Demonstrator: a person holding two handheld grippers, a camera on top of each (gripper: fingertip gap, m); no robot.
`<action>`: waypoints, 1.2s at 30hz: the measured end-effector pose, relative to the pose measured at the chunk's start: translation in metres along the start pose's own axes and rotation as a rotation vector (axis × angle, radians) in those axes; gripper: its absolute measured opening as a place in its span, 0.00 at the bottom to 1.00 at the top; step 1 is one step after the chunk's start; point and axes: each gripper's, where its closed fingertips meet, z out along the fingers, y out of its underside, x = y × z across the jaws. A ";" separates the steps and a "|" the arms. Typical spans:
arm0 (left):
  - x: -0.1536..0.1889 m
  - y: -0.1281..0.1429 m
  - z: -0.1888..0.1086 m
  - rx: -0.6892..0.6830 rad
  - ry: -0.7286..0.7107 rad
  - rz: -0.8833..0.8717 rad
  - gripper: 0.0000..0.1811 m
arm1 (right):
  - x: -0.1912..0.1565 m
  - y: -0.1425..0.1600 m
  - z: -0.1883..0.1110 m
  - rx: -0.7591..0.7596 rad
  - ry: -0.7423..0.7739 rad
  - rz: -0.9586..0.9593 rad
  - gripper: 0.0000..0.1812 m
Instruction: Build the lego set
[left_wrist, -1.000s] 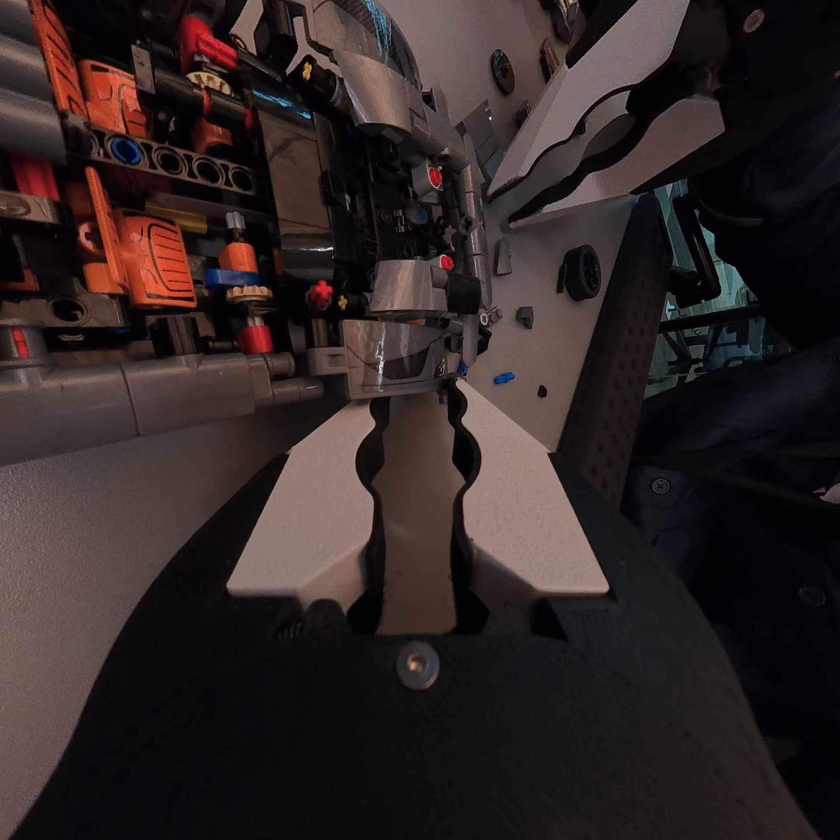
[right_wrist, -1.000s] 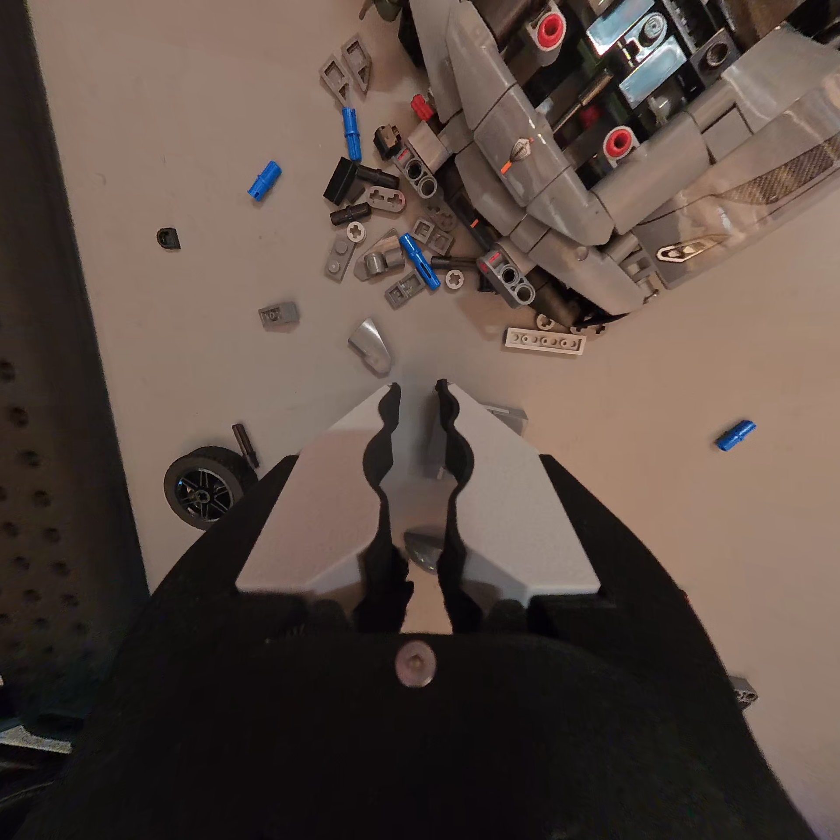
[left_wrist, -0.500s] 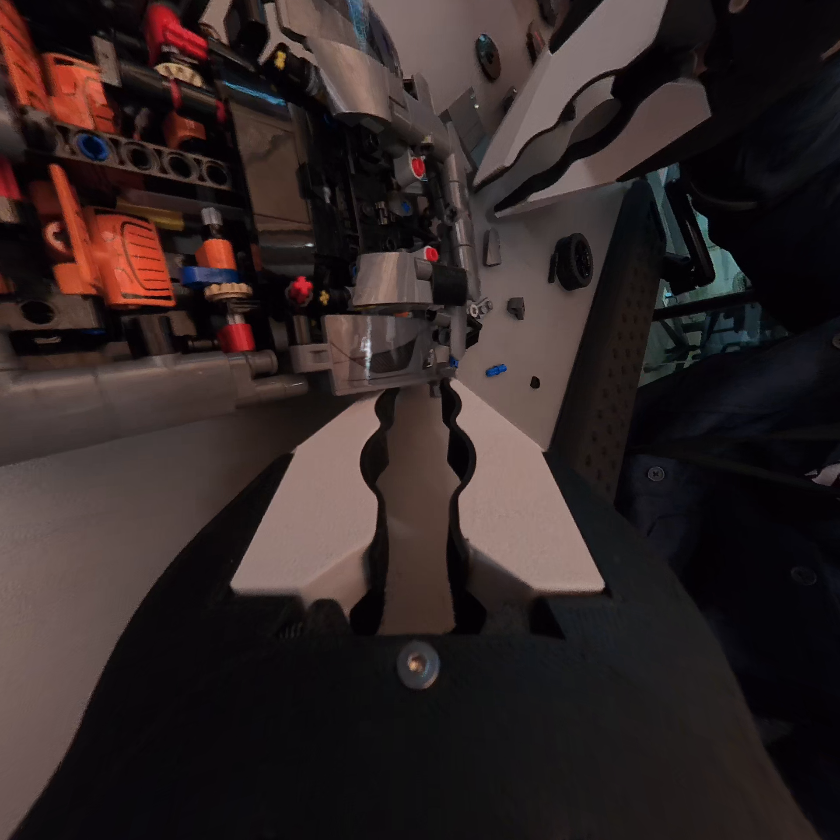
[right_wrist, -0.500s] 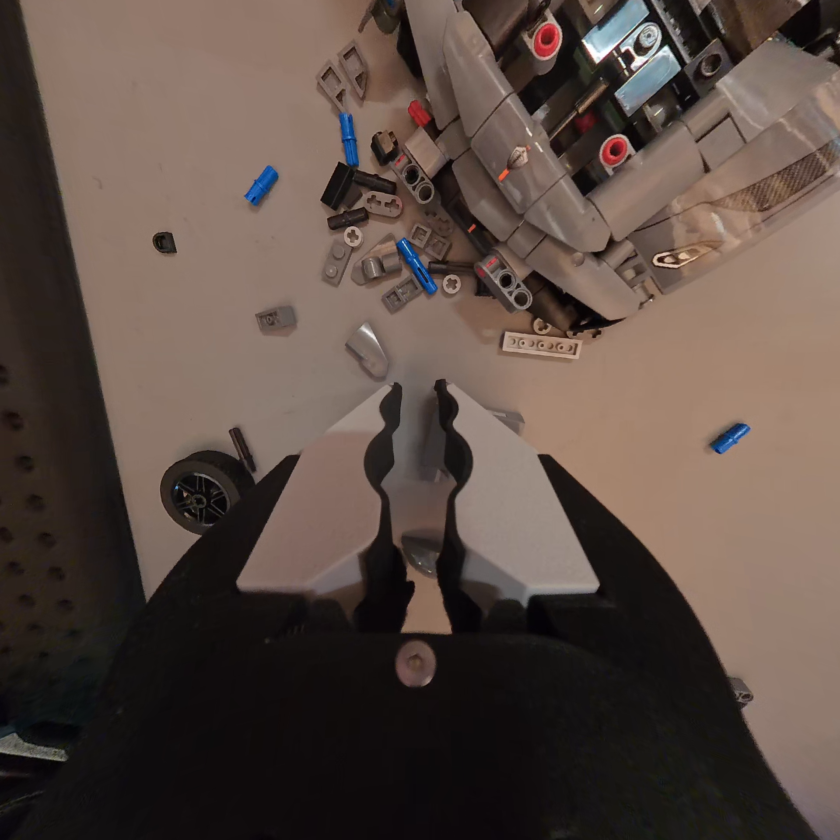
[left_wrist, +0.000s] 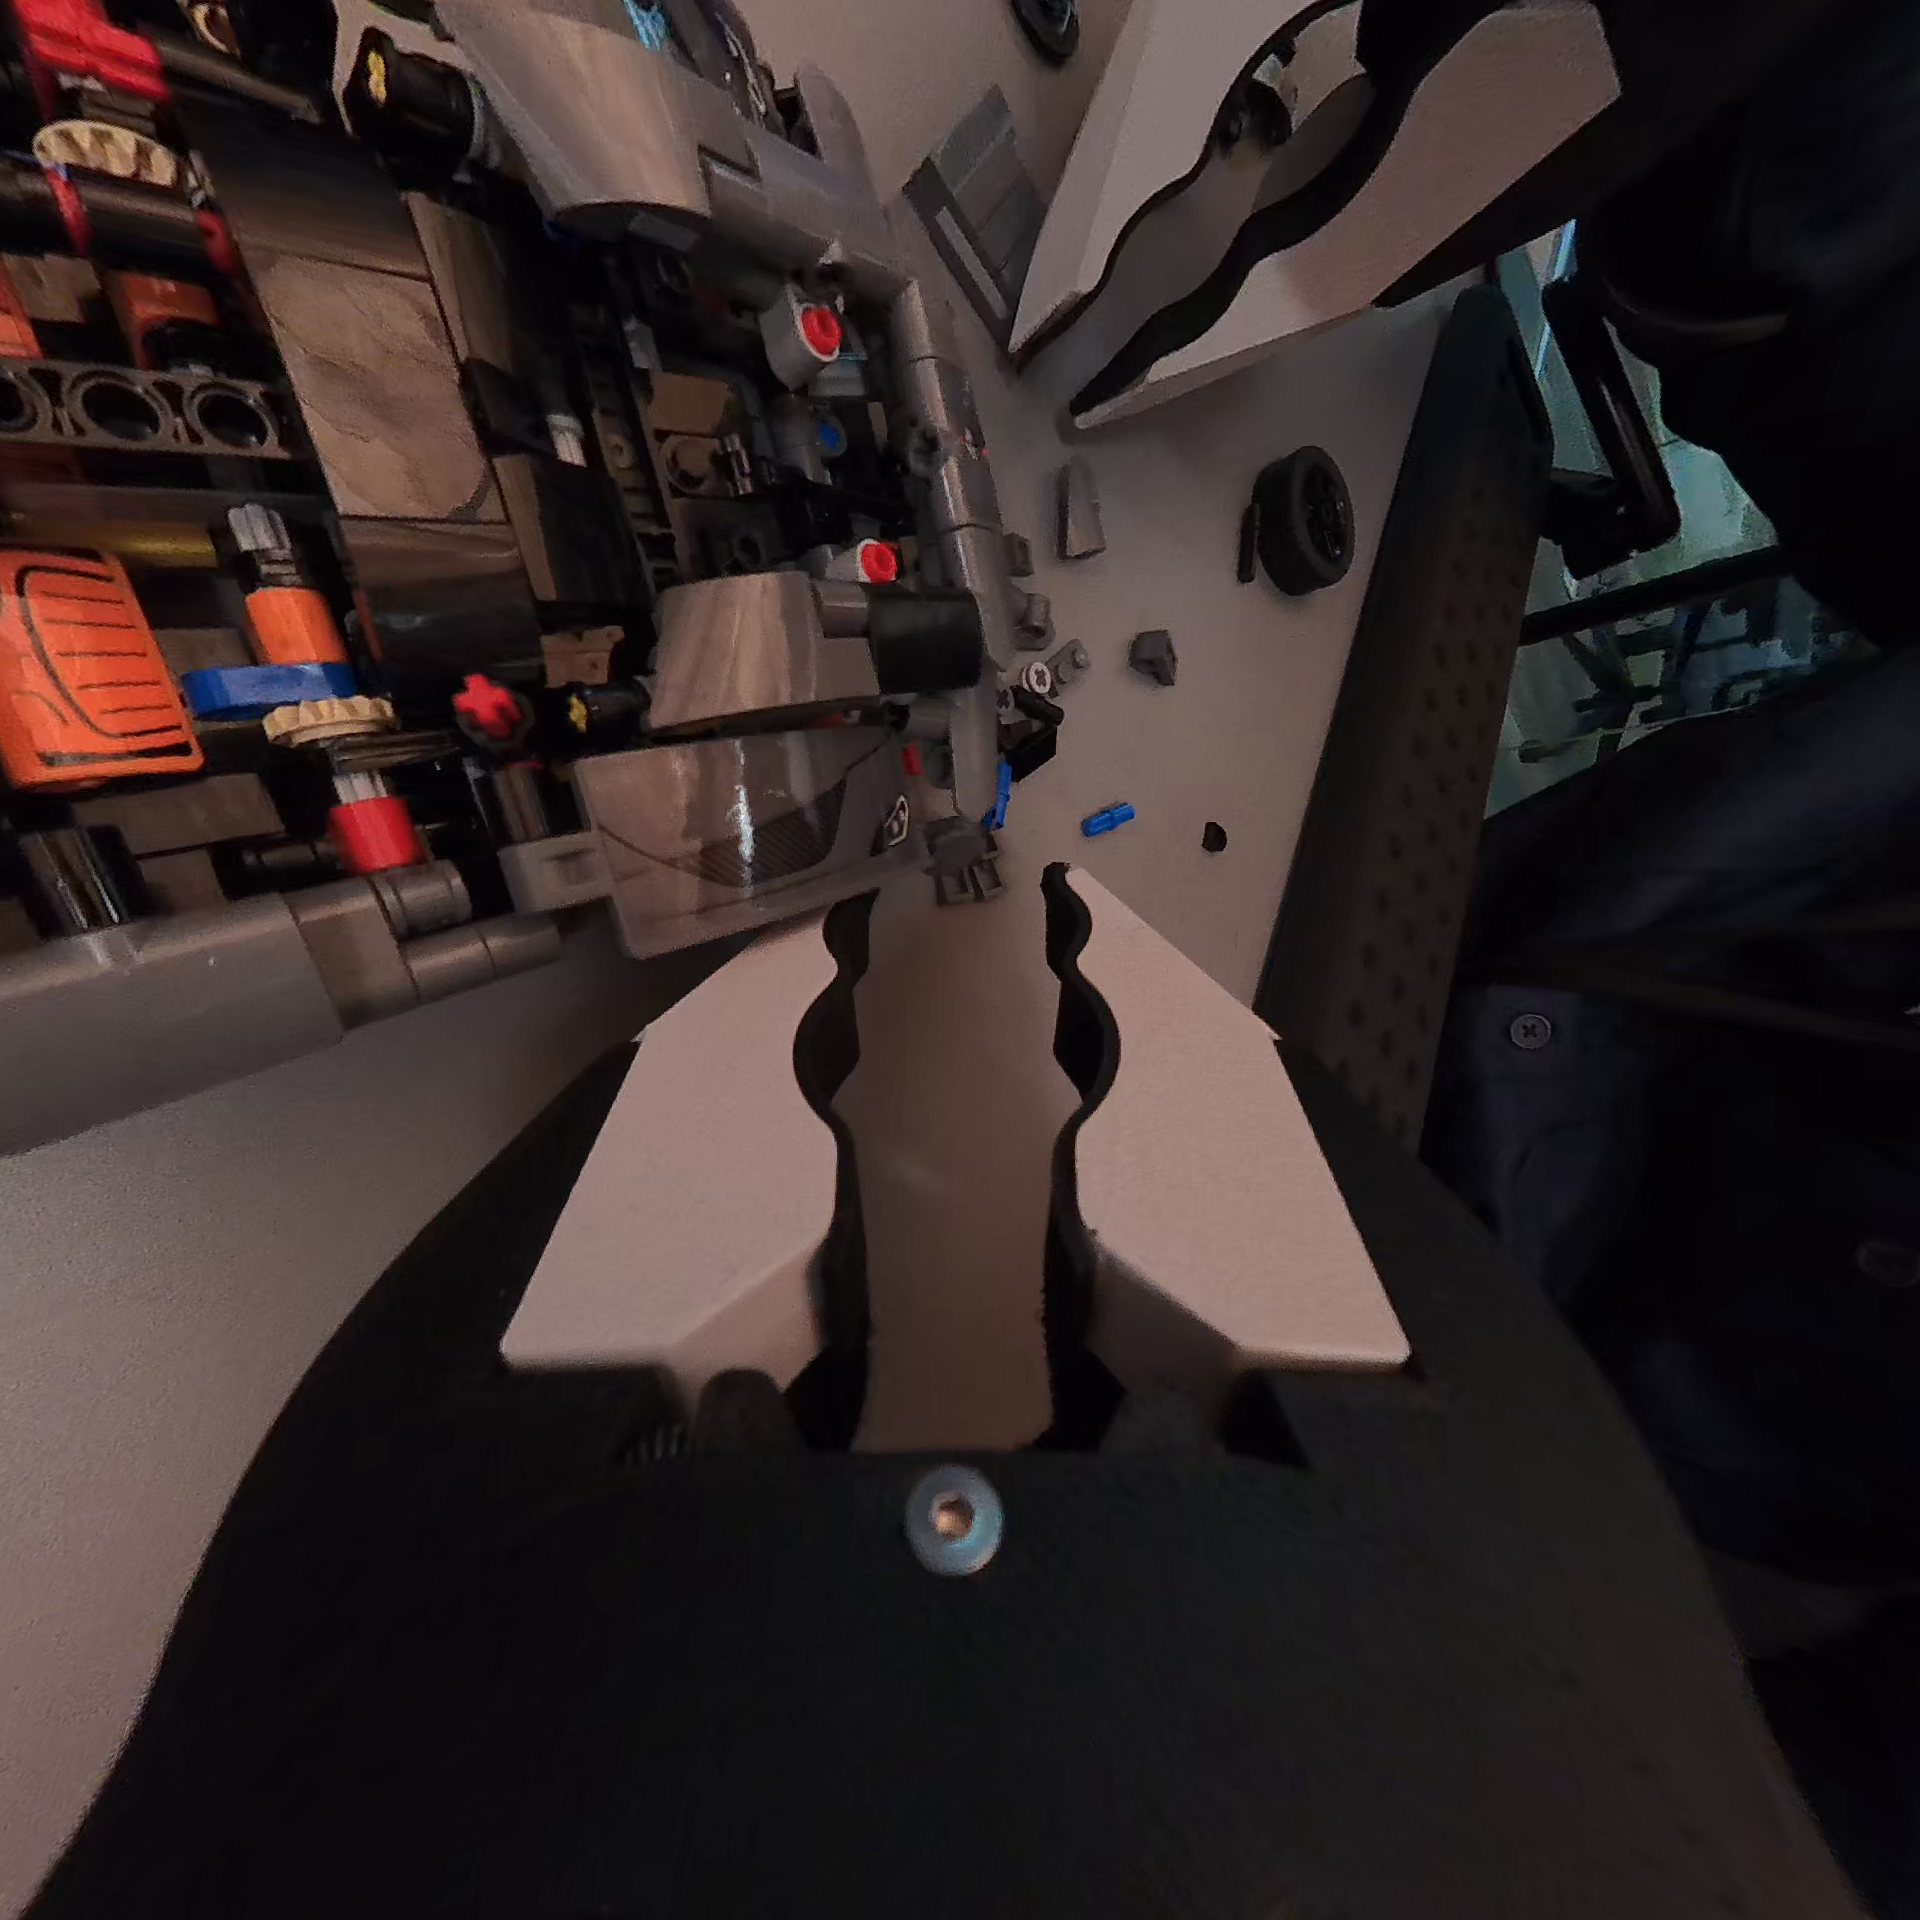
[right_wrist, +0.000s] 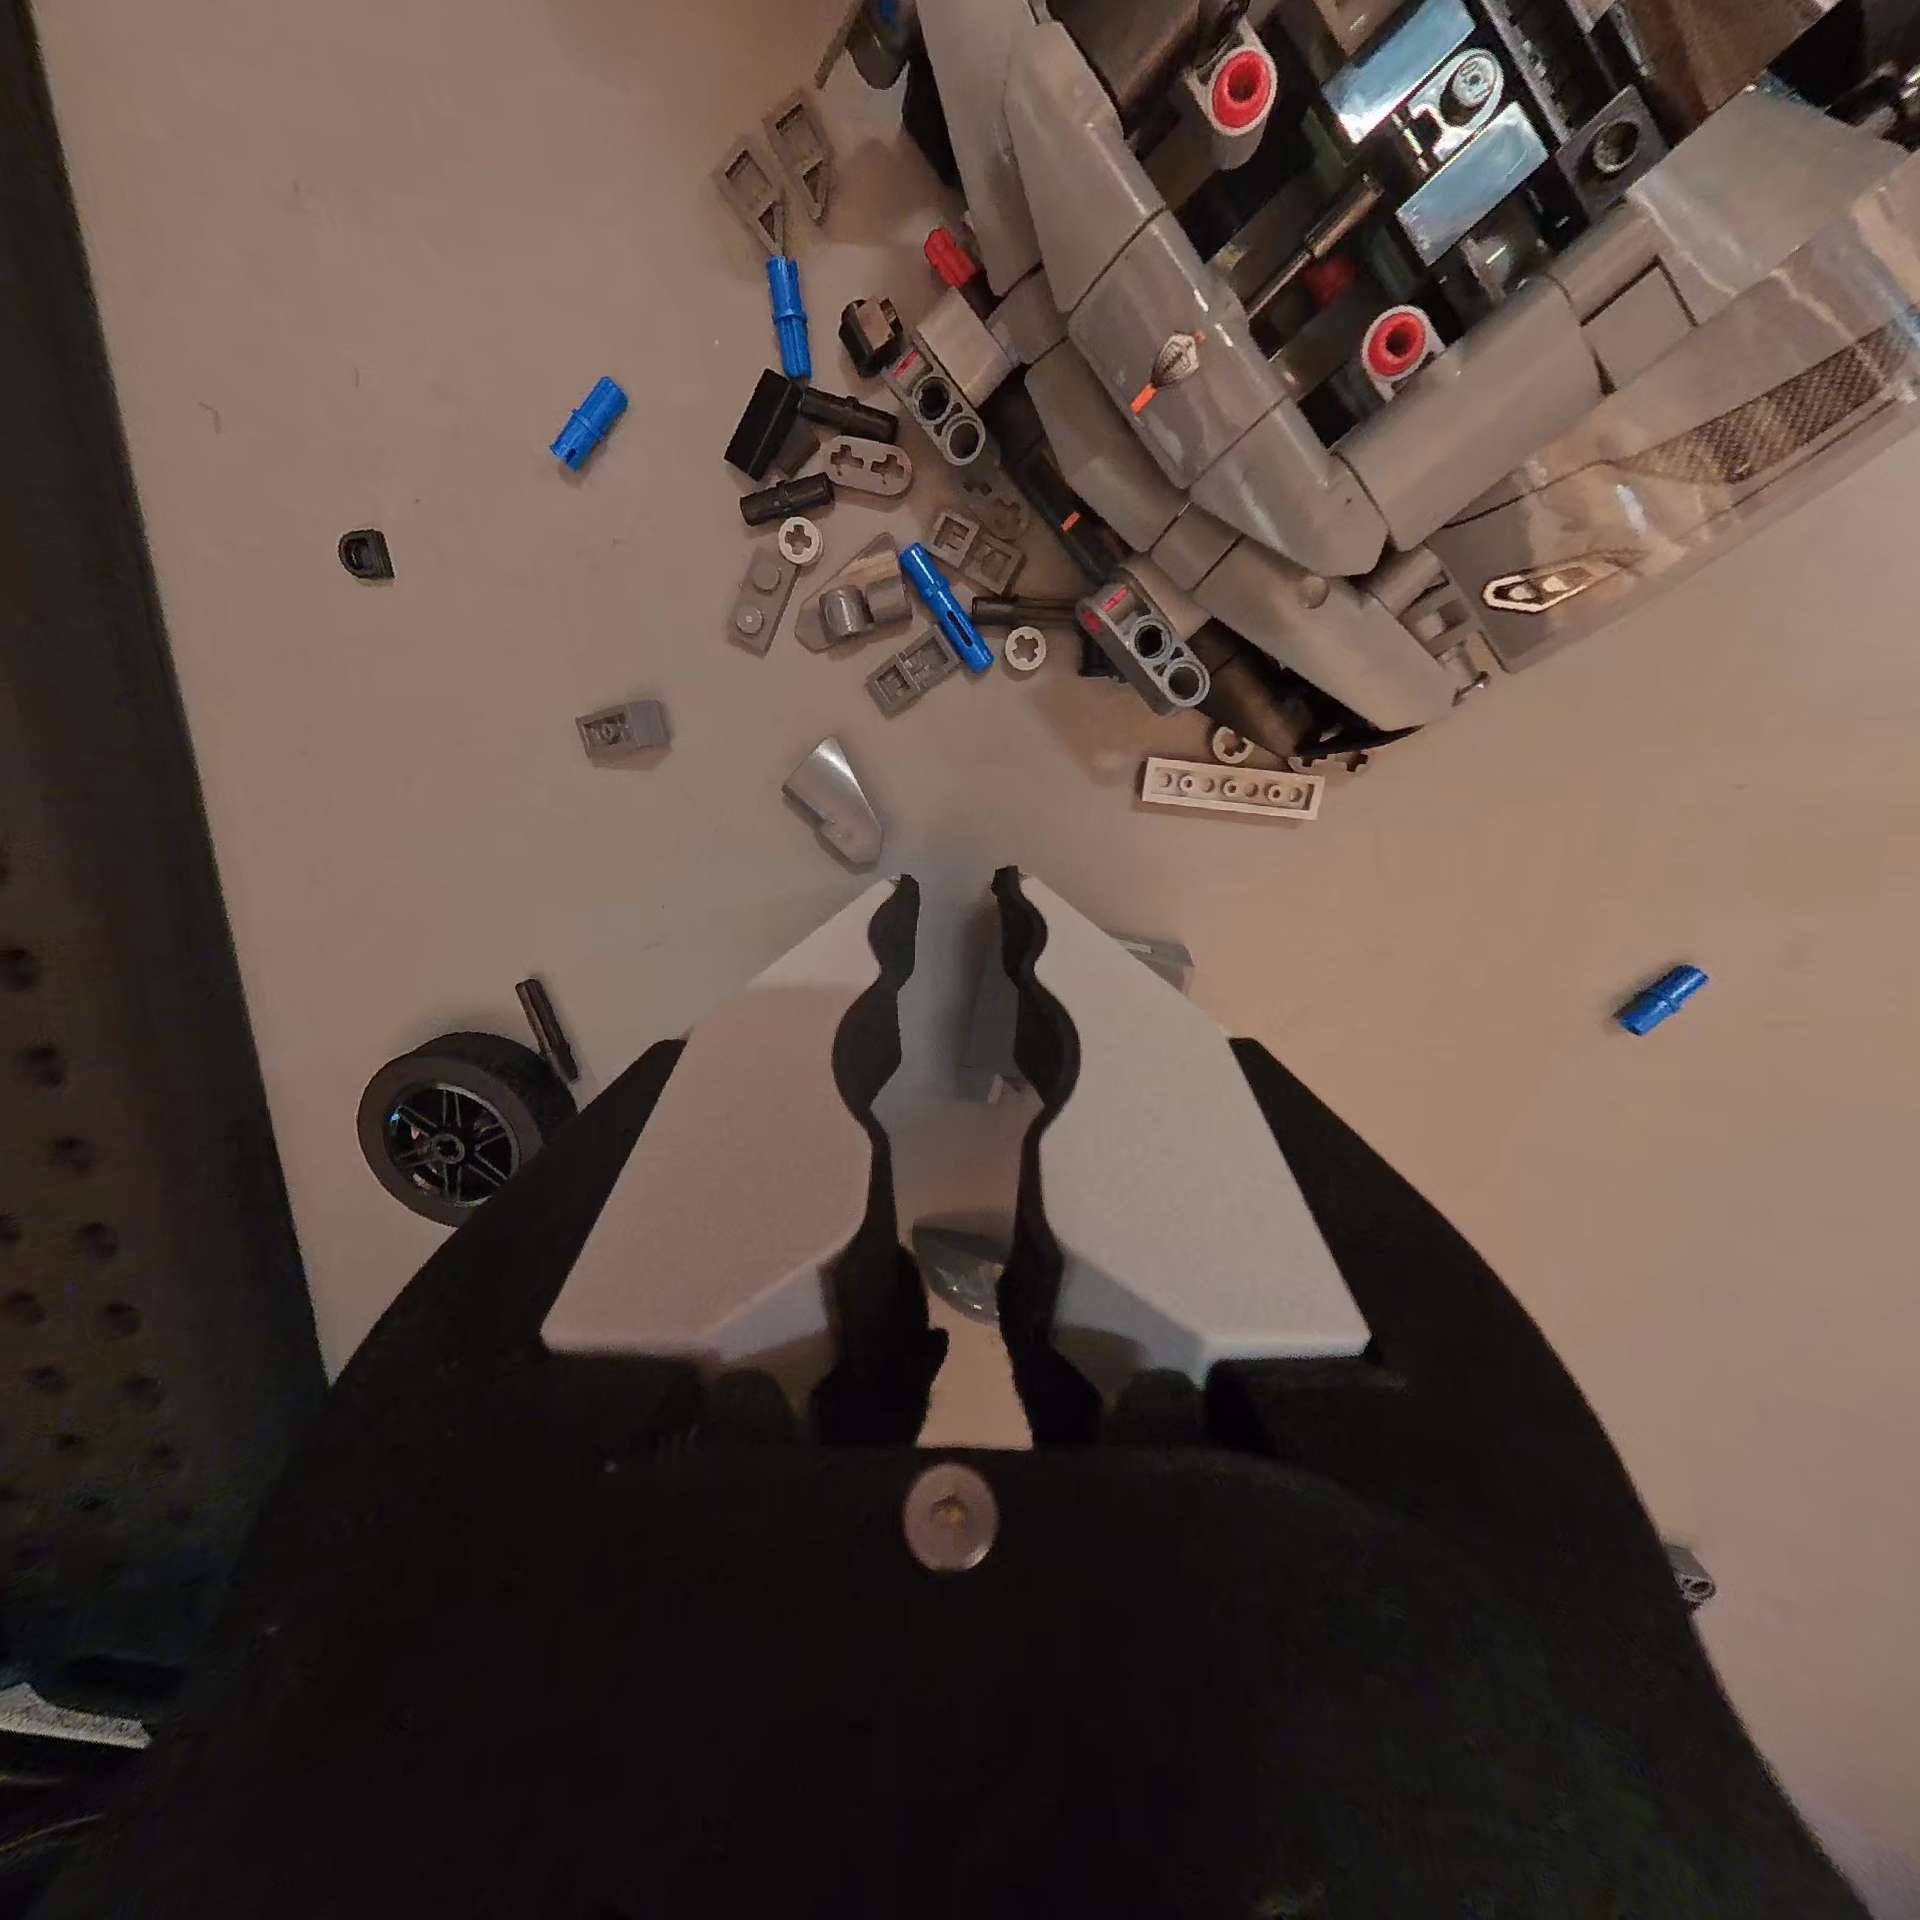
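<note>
The large grey brick-built car model (left_wrist: 727, 727) sits at ten o'clock of the empty, moderately parted left gripper (left_wrist: 951, 883), while the right gripper (right_wrist: 956, 878) hovers narrowly parted over scattered loose pieces (right_wrist: 862, 582).

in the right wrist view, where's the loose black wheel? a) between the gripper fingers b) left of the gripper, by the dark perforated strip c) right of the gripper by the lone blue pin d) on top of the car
b: the wheel lies on the table left of the right gripper, beside the perforated strip.
</note>
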 end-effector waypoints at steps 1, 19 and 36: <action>0.000 -0.001 0.001 0.003 0.008 -0.008 0.17 | 0.001 0.000 0.000 0.002 0.002 0.003 0.08; -0.007 -0.003 0.002 0.027 0.025 -0.062 0.07 | 0.025 -0.005 -0.007 0.072 0.073 0.082 0.07; -0.009 -0.001 0.000 0.015 0.007 -0.057 0.05 | 0.053 -0.011 -0.014 0.159 0.157 0.169 0.10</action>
